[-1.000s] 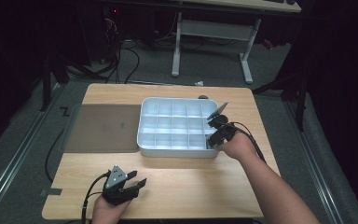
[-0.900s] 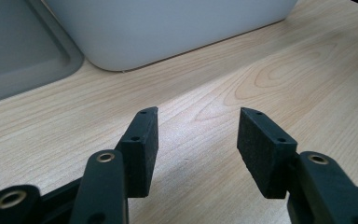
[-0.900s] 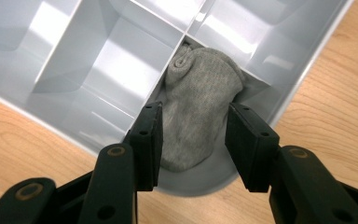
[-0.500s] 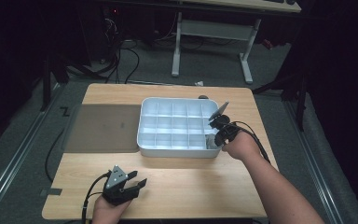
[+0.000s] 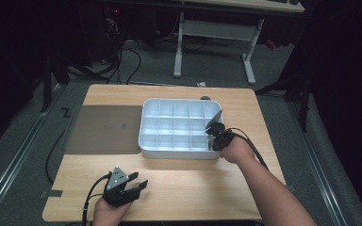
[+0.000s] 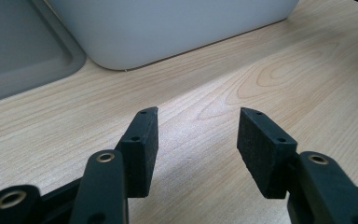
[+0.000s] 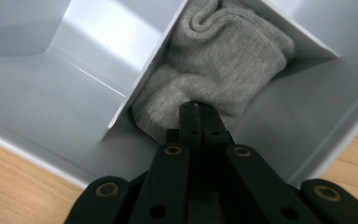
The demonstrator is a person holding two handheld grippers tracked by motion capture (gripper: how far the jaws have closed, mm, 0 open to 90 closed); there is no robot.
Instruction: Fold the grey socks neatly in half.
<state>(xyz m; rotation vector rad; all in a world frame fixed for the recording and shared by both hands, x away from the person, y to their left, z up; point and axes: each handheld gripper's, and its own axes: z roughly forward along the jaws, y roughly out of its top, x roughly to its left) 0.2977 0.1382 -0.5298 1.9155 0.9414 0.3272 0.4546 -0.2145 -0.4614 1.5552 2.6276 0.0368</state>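
The right gripper (image 7: 199, 108) had its jaws pressed together, tips against the grey sock (image 7: 219, 65) in a near corner compartment of the white tray (image 5: 147, 123); whether they pinched fabric, I cannot tell. Likely next: lifting gently. The left gripper (image 6: 196, 140) waited open and empty.

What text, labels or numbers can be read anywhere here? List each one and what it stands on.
None: no readable word, label, number or sign on the white divided tray, the grey sock, the grey mat, the wooden table or either gripper.
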